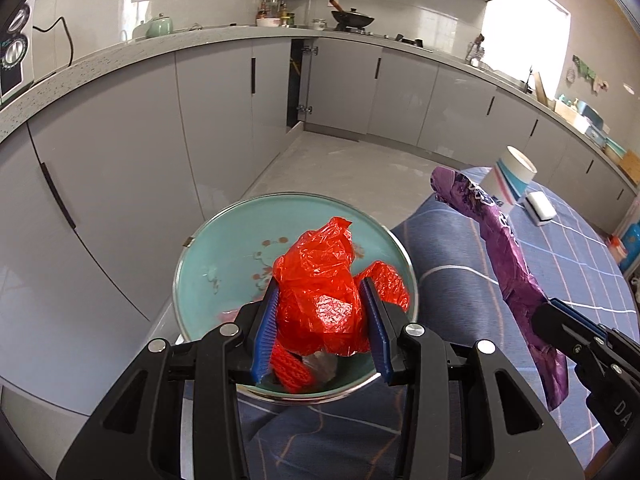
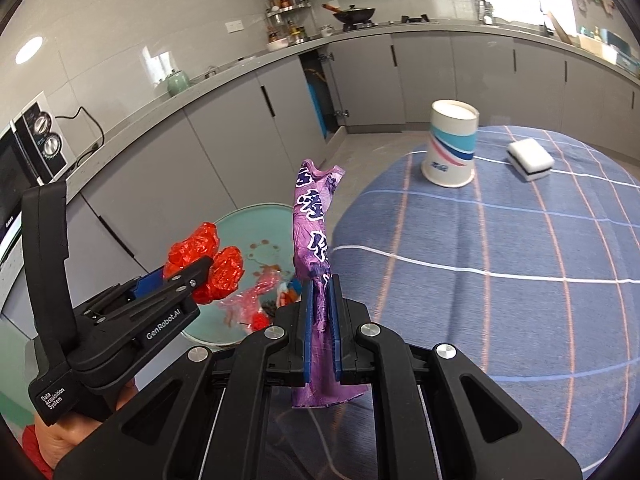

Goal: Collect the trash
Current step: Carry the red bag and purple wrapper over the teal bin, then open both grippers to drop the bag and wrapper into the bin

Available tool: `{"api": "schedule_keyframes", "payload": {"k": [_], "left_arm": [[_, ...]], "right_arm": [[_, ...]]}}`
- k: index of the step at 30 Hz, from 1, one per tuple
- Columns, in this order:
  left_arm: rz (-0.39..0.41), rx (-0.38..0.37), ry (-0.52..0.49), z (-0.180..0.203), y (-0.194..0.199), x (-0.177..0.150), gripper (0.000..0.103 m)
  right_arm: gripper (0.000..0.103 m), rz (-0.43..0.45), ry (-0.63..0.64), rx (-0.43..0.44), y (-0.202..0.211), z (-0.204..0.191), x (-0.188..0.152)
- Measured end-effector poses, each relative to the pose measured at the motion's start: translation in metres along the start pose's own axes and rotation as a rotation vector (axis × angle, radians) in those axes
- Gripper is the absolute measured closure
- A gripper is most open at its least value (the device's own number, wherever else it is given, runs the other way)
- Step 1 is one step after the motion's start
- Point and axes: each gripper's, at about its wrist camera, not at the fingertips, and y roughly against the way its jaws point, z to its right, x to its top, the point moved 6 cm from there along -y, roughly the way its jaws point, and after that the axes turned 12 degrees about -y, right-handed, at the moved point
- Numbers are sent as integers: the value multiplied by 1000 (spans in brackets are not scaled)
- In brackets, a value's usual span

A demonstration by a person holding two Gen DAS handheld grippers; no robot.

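Both tools are loaded: the left hand-held gripper (image 1: 322,312) is clamped on a crumpled red plastic bag (image 1: 324,284) over the teal bin (image 1: 224,248), hiding most of the litter inside. The right hand-held gripper (image 2: 320,332) is pinched tight on a purple wrapper (image 2: 314,240), whose print is unreadable, at the surface (image 2: 500,260) edge.

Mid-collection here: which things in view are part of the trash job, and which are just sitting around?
Job:
- red plastic bag, in left tool
- purple wrapper, in right tool
- teal basin holding scraps

Lying about:
- paper cup
- white sponge
- checked tablecloth
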Motion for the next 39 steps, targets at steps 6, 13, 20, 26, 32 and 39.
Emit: {"api": "schedule_keyframes", "payload": {"k": [6, 13, 20, 26, 32, 39], "left_arm": [[-6, 13, 17, -10, -2, -3, 63], [-8, 13, 36, -21, -4, -2, 63], [-29, -18, 102, -46, -11, -8, 63], [-29, -49, 152, -62, -17, -9, 63], [-75, -19, 123, -60, -33, -11, 63], [-111, -2, 75, -52, -48, -11, 63]], "right_arm": [[94, -18, 15, 22, -8, -16, -2], [94, -23, 36, 36, -12, -29, -3], [94, -39, 40, 38, -20, -32, -4], [94, -56, 43, 53, -31, -40, -4], [94, -116, 45, 63, -54, -46, -10], [94, -168, 21, 67, -78, -45, -13]]}}
